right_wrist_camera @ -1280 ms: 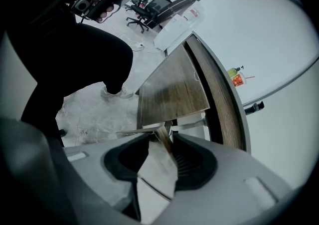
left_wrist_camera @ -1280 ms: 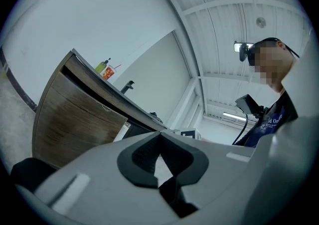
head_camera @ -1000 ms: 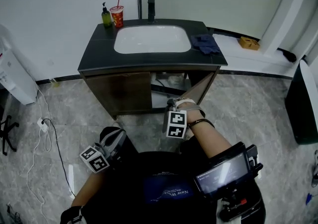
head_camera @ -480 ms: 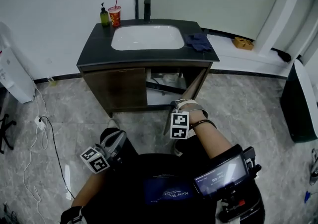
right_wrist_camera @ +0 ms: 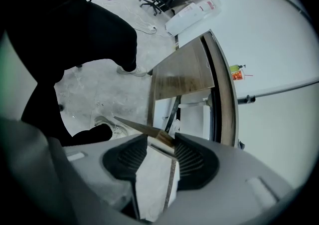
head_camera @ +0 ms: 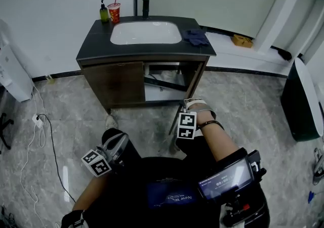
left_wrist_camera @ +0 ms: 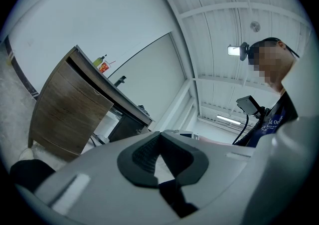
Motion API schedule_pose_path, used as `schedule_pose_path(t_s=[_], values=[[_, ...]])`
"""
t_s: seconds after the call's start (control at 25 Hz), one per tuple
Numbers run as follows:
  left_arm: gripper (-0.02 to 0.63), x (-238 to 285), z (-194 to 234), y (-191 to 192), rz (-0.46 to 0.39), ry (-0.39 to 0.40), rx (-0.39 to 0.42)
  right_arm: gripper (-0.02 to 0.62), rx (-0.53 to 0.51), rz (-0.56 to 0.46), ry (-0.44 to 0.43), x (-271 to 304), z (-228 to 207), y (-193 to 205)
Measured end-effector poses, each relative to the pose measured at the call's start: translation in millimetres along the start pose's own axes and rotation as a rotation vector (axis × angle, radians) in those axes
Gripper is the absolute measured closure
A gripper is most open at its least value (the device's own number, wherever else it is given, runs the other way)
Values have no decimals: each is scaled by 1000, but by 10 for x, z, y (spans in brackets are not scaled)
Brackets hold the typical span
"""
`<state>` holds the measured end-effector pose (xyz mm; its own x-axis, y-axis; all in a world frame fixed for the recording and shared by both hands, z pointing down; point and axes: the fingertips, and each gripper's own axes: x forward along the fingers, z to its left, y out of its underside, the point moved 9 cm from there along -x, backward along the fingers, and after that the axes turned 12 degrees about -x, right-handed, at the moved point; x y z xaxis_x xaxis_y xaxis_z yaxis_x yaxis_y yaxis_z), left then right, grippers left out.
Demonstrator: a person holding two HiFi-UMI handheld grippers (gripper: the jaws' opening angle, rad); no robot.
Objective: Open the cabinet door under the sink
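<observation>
The cabinet door below the sink is already standing swung wide open, with the right hand-held gripper clamping its free edge and the left hand-held gripper hanging closed and empty well back from the sink, so little seems to be remaining

The person is wearing a black top with blue lettering across the chest, black trousers and pale shoes. A dark band is circling the right wrist, and white strapping is crossing the right hand. At the near right, a phone with a lit screen is sitting in a black mount with a red button. A thin black cable is running up the chest. The left gripper and right gripper are showing light grey shells and black ribbed pads, each bearing a white cube with black square markers.
</observation>
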<state>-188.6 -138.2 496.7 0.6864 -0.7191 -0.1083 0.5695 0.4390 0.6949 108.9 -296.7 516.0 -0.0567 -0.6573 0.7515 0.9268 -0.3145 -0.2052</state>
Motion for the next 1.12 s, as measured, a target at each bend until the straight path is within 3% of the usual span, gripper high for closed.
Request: schedule_pose_path(t_s=[0.68,1.12], values=[[600,-472,-483,401,-9,-3,7,433,38,183,-7,-229,502,498],[600,-556,-564,406,-17,-13,17,433,28,345,-49,-286,794,1053]])
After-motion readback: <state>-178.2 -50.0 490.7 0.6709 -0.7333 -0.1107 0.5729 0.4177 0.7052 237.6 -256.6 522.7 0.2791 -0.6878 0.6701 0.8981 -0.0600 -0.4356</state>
